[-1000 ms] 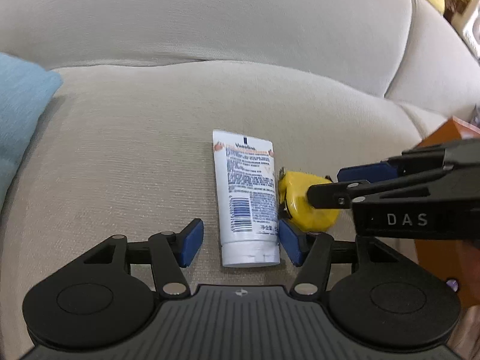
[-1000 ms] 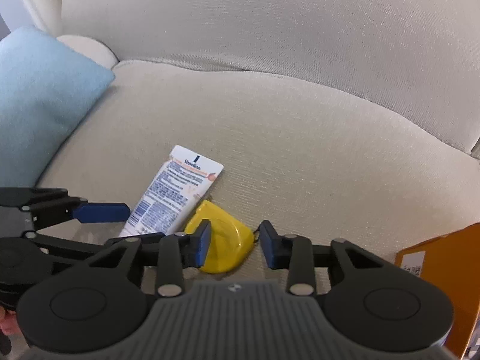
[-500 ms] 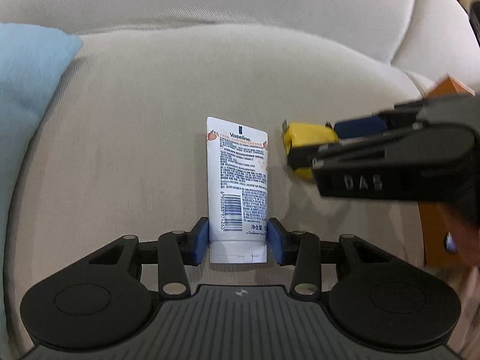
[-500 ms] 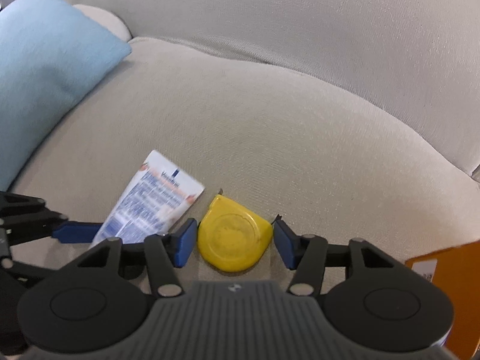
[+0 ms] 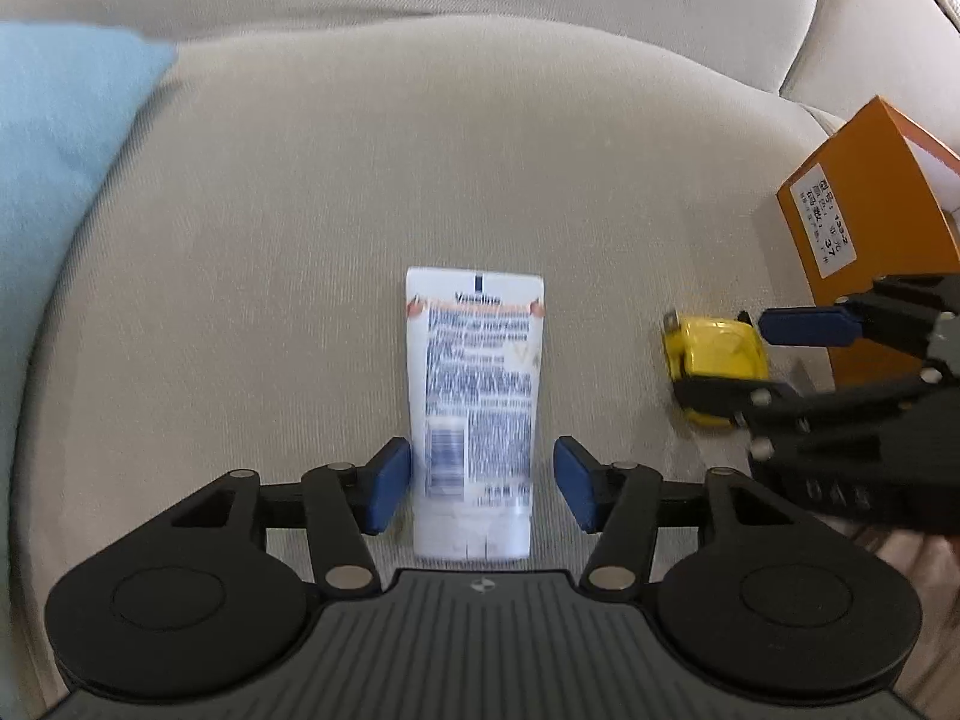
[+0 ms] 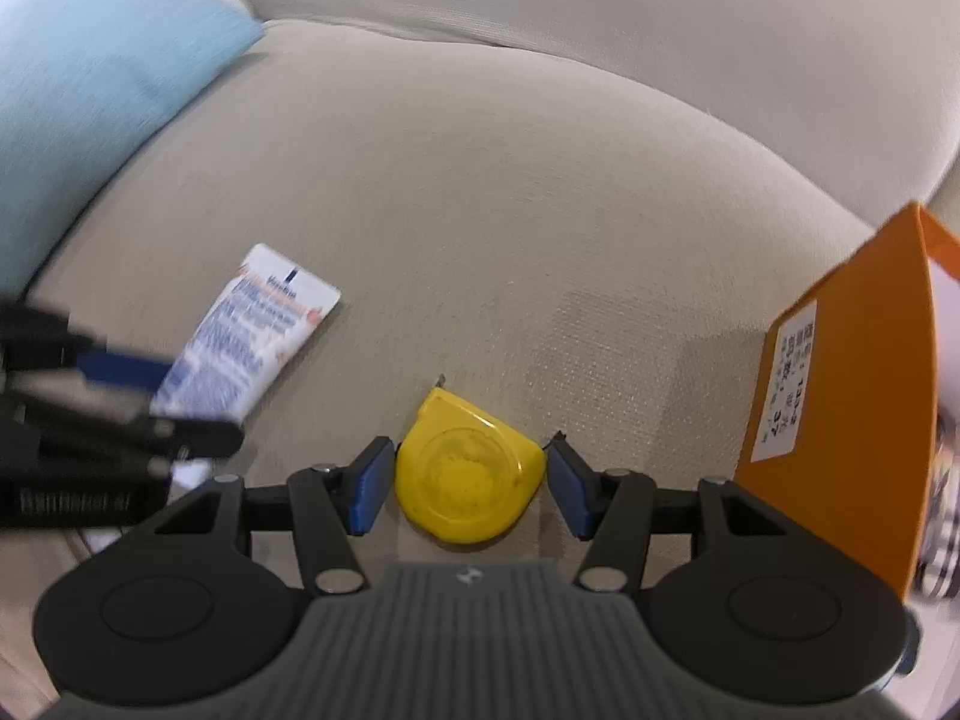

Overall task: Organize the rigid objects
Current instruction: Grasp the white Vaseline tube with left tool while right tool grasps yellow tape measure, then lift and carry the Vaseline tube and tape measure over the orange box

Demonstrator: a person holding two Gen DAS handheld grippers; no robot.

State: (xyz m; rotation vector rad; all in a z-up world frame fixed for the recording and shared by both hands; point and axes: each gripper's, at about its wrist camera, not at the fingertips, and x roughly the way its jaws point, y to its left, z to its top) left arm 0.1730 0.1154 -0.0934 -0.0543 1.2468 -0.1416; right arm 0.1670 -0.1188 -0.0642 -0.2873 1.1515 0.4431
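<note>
A white Vaseline tube (image 5: 474,408) sits between the blue pads of my left gripper (image 5: 483,489); the left pad touches it and a small gap shows at the right pad. It also shows in the right wrist view (image 6: 252,342). A yellow tape measure (image 6: 468,483) sits between the pads of my right gripper (image 6: 465,486), which touch both its sides. Both items hang above the beige sofa seat (image 5: 420,180). The tape measure also shows in the left wrist view (image 5: 714,366).
An orange cardboard box (image 6: 840,420) with a white label stands at the right, close to my right gripper; it also shows in the left wrist view (image 5: 864,210). A light blue cushion (image 6: 96,90) lies at the left. The sofa backrest (image 5: 420,0) rises behind.
Both grippers have risen and moved apart, carrying the tube and the tape measure. The orange box has come closer on the right. The left jaws look slightly wider than half a second ago.
</note>
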